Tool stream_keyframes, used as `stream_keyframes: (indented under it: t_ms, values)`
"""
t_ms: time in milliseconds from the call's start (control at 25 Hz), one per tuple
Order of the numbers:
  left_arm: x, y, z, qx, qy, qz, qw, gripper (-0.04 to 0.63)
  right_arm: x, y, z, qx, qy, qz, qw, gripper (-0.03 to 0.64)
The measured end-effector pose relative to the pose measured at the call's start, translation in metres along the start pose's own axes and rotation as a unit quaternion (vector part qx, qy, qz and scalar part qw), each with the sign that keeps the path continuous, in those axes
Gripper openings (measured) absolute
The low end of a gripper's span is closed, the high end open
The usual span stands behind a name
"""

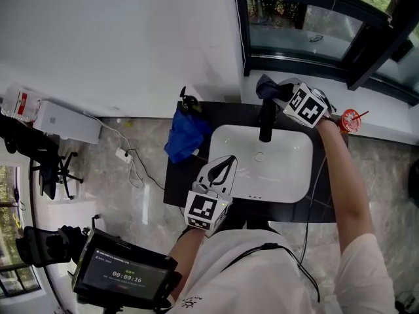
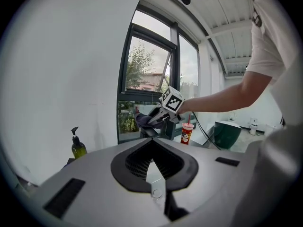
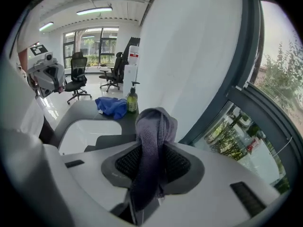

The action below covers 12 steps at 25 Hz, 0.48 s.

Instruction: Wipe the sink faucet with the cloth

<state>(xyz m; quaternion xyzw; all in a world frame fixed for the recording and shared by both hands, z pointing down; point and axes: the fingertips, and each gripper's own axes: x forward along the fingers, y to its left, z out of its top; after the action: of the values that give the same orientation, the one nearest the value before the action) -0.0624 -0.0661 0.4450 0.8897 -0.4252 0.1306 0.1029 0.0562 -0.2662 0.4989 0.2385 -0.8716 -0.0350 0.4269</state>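
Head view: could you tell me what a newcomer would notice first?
The right gripper clamps a grey cloth at the black faucet behind the white sink. A crumpled blue cloth lies on the dark counter left of it, and the left gripper hangs shut over the sink's near-left rim.

The screen [image 1: 124, 275], below and left of the left claw [image 1: 226, 163], shows 00:00:26; its smaller line above is unreadable; so is the print on the red cup [image 1: 349, 120] beside the right claw [image 1: 270, 91].
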Motion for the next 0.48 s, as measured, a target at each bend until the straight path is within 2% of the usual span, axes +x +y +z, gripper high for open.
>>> stream_keyframes:
  t_ms: [120,280,480]
  values:
    - [0.0,-0.001,0.0,0.002,0.0,-0.002,1.0,-0.006,-0.003,0.016,0.0,-0.001,-0.002,0.027,1.0,0.121]
    - [0.005,-0.006,0.004,0.007,-0.002,-0.014,0.9999,-0.006,-0.013,0.054,0.003,-0.021,0.01,0.085,0.996,0.121]
    - [0.012,-0.017,0.011,0.007,-0.003,-0.031,0.9995,-0.006,-0.022,0.081,0.006,-0.026,0.007,0.095,0.995,0.121]
